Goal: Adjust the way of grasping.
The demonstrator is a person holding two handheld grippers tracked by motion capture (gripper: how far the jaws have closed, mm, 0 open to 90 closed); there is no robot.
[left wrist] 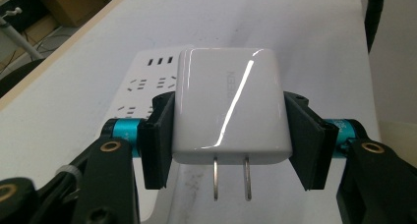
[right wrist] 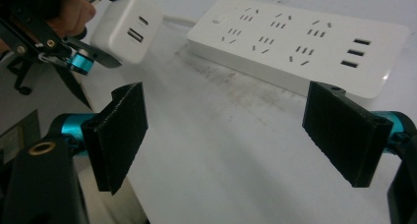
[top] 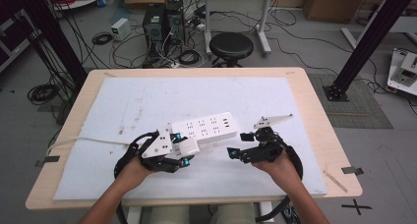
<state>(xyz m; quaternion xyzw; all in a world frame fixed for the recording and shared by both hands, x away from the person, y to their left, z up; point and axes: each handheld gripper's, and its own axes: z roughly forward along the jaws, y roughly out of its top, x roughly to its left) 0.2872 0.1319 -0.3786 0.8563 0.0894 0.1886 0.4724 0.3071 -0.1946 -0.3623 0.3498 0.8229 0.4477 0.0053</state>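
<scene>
A white power strip with several sockets and USB ports lies on the white mat, its cable running off to the left. My left gripper is shut on a white USB charger block, held just in front of the strip's near left end, its two metal prongs pointing back toward the camera. My right gripper stands open at the strip's right end, a little short of it, with nothing between its pads.
The mat covers most of a wooden table. A black stool, computer towers and tangled cables lie on the floor beyond the far edge. Black frame posts stand at the right.
</scene>
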